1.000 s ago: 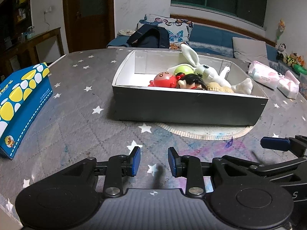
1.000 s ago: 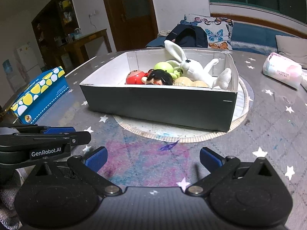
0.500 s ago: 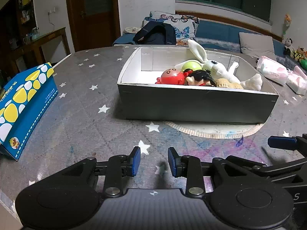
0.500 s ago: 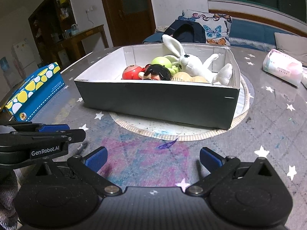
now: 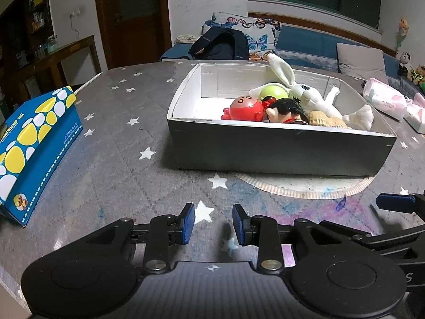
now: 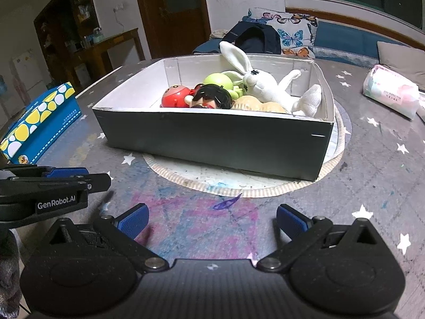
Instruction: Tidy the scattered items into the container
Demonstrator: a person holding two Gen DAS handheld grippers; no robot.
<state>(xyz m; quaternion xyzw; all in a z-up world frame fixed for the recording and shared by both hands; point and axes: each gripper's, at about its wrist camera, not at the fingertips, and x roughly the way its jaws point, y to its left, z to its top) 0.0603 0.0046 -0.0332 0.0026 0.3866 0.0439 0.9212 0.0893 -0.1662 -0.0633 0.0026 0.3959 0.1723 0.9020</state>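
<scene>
Dark grey, white-lined cardboard box [image 5: 279, 151] on my star-print grey worktop [image 5: 111, 159], holding a white plush rabbit [image 6: 263, 85], a red round toy [image 5: 245, 109] and a black-haired doll head [image 6: 212, 97]. Before the box, my left tongs [image 5: 212, 224] gape narrowly, empty; my right tongs [image 6: 212, 219] stand wide, empty.

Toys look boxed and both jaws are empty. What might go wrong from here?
1. The white rabbit has an ear above the box rim, which could snag a passing gripper.
2. The two grippers sit close together: the left gripper could clip the right gripper.
3. The box sits only partly on the round mat, so a push might shift it.
</scene>
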